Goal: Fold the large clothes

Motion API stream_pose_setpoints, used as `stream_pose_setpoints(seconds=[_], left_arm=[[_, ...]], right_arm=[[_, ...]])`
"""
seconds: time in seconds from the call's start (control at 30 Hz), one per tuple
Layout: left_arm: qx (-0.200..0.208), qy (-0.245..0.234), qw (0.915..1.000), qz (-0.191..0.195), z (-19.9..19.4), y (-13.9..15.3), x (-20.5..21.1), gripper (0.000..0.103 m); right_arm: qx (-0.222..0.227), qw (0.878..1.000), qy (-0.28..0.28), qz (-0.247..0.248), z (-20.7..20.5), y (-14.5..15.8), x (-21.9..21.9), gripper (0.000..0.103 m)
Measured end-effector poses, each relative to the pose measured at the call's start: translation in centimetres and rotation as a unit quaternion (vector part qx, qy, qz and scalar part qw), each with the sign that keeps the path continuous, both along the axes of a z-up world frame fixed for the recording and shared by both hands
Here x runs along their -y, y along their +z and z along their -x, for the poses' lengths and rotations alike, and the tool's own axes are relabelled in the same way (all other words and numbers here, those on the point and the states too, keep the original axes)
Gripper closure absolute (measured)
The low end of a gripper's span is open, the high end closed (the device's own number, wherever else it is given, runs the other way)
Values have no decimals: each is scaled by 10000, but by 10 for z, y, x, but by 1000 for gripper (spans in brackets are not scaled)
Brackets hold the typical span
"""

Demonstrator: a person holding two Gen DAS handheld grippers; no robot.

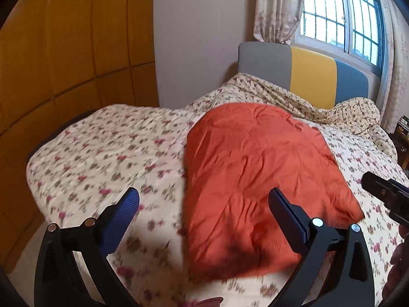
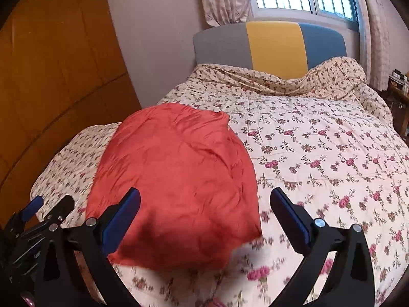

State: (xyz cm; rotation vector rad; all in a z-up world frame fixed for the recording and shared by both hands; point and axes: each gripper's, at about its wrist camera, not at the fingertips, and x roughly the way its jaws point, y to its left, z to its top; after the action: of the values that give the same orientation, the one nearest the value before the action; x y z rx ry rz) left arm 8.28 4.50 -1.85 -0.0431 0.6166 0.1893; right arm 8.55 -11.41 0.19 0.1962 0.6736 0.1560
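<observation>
Both my left tongs (image 1: 204, 204) and right tongs (image 2: 204, 204) gape empty above the folded orange garment (image 1: 255, 179); bare bedspread (image 2: 332, 153) lies right. Only the right view shows its far edge.

Bed surface: floral quilt (image 2: 319, 153) lies flat and bare across its right half, open for a pass from the near edge up toward the headboard (image 2: 273, 48). Left-centre is taken by the folded orange garment (image 2: 179, 179), low and flat, easy to clear from above. Bunched bedding (image 2: 340, 76) rises at the head end. Left flank closed by the wooden wardrobe (image 1: 64, 51), close beside the bed. Far right: cluttered side table (image 2: 398, 87). Left gripper (image 1: 204, 204) and right gripper (image 2: 205, 203) hang side by side, near each other, jaws wide, nothing between.
</observation>
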Motion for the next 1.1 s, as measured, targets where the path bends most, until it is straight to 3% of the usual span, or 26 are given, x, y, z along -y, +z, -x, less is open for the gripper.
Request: stream_pose_setpoints(seconds=[0.4, 1.1], left_arm=[[112, -52, 9999, 30, 45, 11, 7, 3], [209, -133, 9997, 17, 54, 23, 17, 3]], right_arm=[[116, 9988, -202, 426, 50, 6, 4, 2], [119, 9995, -81, 269, 54, 10, 3, 2]])
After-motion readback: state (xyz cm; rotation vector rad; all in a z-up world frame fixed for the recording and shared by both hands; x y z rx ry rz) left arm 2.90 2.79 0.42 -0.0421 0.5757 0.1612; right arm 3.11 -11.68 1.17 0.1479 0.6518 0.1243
